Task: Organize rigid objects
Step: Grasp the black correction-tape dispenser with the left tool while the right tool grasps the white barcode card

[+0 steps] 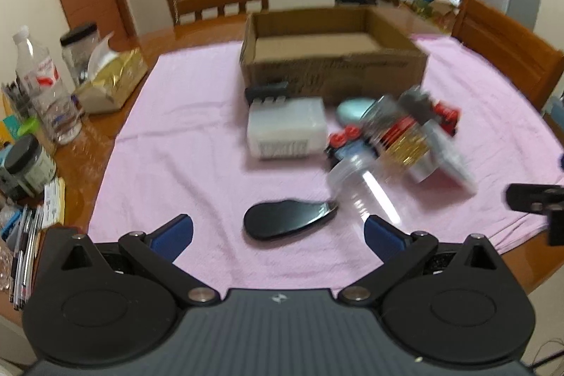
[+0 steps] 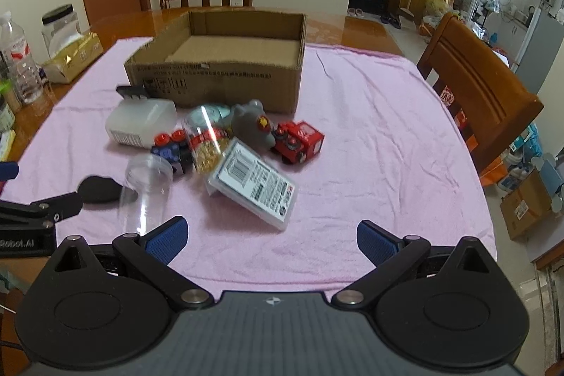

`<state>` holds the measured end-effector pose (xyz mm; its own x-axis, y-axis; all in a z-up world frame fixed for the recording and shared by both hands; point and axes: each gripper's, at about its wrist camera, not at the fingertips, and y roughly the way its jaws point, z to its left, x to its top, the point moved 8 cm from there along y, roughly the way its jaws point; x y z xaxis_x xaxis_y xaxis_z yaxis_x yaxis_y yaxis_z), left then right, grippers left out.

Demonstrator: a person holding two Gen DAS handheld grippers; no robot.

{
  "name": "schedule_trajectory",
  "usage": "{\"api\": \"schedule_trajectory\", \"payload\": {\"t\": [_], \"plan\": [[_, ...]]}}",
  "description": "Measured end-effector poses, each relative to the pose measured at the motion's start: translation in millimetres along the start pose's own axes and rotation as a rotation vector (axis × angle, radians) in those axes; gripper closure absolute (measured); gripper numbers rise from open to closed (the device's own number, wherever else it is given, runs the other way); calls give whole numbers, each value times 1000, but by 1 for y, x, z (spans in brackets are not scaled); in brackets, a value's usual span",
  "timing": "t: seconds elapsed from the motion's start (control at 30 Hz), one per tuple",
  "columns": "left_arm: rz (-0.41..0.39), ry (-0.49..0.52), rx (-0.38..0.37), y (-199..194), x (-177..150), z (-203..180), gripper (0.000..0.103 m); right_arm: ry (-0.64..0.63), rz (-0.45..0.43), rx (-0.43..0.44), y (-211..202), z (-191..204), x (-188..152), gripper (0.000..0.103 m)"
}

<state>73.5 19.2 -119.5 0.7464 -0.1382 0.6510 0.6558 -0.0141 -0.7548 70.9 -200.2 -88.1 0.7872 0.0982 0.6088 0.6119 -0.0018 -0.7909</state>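
Soft daylight is seen from the right. The left view is blurred; edges are bent round.

both wrist views face the cardboard box (image 1: 331, 59) (image 2: 218, 59) from nearby, left apparently blurrier.

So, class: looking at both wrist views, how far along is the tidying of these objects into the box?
Nothing looks done: the cardboard box is empty. Nothing is in hand: the left gripper and right gripper are both open. Left to do: everything, including the white container, clear cup, red toy truck and black shoehorn, all on the pink cloth.
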Motion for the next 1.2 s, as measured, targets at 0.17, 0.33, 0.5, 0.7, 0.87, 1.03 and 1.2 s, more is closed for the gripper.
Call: {"api": "schedule_trajectory", "payload": {"t": [0.17, 0.33, 0.5, 0.7, 0.87, 1.03, 1.2], "plan": [[46, -8, -9, 42, -12, 8, 1, 6, 40, 3, 13, -2, -10, 0], [101, -11, -5, 71, -21, 15, 1, 8, 62, -6, 22, -2, -9, 0], [104, -47, 3, 75, -19, 31, 0, -4, 76, -3, 31, 0, -3, 0], [103, -110, 30, 85, -14, 62, 0, -9, 98, 6, 45, 4, 4, 0], [99, -133, 76, 92, -7, 84, 0, -4, 88, 21, 55, 7, 21, 0], [110, -131, 110, 92, 0, 96, 1, 17, 73, 31, 74, 8, 41, 0], [79, -114, 9, 77, 15, 82, 1, 46, 106, 45, 96, 8, 46, 0]]}}
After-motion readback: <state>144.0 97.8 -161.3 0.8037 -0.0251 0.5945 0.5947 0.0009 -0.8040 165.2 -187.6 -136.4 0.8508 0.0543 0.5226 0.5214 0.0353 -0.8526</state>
